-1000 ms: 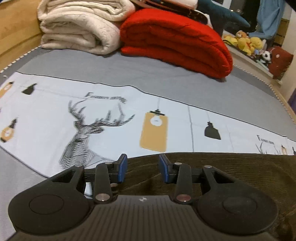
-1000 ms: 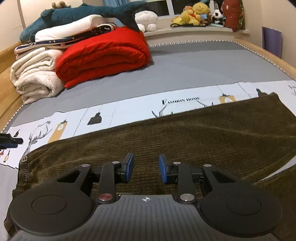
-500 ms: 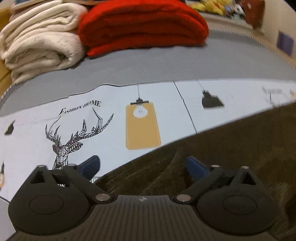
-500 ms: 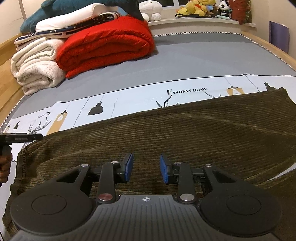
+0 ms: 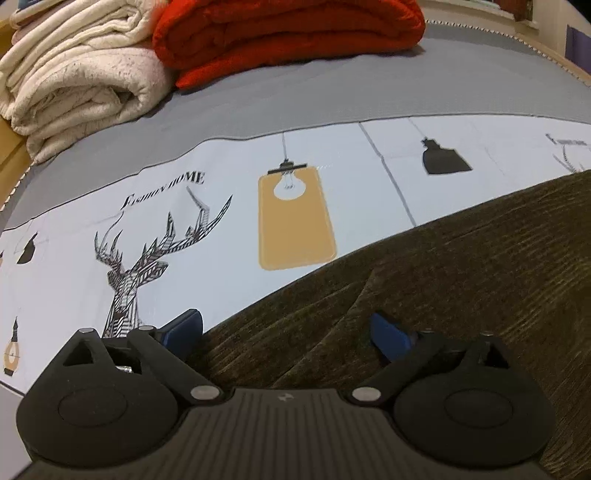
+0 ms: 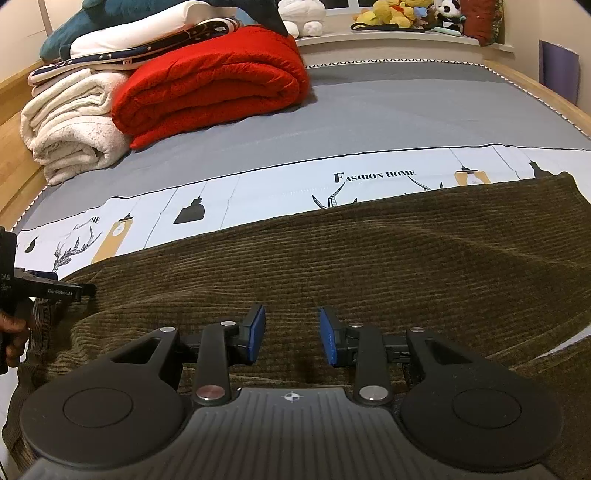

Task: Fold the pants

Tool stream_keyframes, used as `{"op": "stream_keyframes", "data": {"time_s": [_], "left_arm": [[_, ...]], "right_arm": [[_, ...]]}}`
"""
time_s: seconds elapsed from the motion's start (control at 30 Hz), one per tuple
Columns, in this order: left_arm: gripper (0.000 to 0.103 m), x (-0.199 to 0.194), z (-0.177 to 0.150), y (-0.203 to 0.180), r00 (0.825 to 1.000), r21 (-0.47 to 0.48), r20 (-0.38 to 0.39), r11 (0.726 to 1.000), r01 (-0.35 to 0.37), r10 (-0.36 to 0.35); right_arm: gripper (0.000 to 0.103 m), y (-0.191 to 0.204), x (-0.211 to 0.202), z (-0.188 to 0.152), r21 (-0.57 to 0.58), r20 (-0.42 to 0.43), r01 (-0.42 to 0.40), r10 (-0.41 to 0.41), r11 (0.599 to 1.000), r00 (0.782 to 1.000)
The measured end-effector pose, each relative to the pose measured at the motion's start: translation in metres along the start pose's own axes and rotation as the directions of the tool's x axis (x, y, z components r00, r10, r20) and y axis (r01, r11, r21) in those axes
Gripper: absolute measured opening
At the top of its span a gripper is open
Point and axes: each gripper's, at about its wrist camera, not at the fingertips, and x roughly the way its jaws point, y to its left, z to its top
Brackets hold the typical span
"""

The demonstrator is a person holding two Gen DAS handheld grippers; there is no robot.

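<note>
Dark olive corduroy pants (image 6: 369, 258) lie spread flat across the bed. In the left wrist view their edge (image 5: 461, 277) runs diagonally across the lower right. My left gripper (image 5: 284, 328) hangs low over that edge with jaws wide, just starting to close; pants fabric lies between them, untouched by the blue pads. The right wrist view shows this gripper (image 6: 48, 291) at the waistband end, held by a hand (image 6: 11, 332). My right gripper (image 6: 291, 328) hovers over the middle of the pants, jaws a narrow gap apart, nothing pinched.
A printed white band (image 5: 184, 221) with deer and lamp drawings crosses the grey sheet beyond the pants. A folded red blanket (image 6: 214, 85) and a rolled cream blanket (image 6: 74, 122) sit at the far left. Stuffed toys (image 6: 406, 14) line the sill; a wooden bed frame (image 6: 535, 85) borders the right.
The left gripper's jaws went from a narrow gap to wide apart, and it dropped and rolled toward the pants' edge. The right gripper stayed almost in place.
</note>
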Motion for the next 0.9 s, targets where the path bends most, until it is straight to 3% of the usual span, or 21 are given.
{"op": "stream_keyframes", "data": {"time_s": [0.43, 0.53, 0.7, 0.9], "left_arm": [[0.100, 0.015, 0.003, -0.004, 1.000, -0.046, -0.018, 0.999, 0.025, -0.026], [0.096, 0.016, 0.005, -0.006, 0.999, -0.043, -0.018, 0.998, 0.035, -0.036], [0.056, 0.009, 0.008, -0.013, 0.994, -0.012, -0.010, 0.994, 0.111, -0.111], [0.032, 0.004, 0.008, -0.025, 0.993, 0.057, -0.006, 0.991, 0.121, -0.121]], "right_arm": [[0.034, -0.001, -0.001, 0.000, -0.010, 0.002, 0.007, -0.007, 1.000, 1.000], [0.034, -0.001, 0.000, 0.000, -0.008, 0.000, 0.007, -0.007, 1.000, 1.000], [0.034, -0.002, 0.002, 0.000, -0.007, -0.004, 0.009, -0.009, 1.000, 1.000], [0.034, -0.001, 0.003, 0.000, -0.011, -0.006, 0.008, -0.008, 1.000, 1.000]]}}
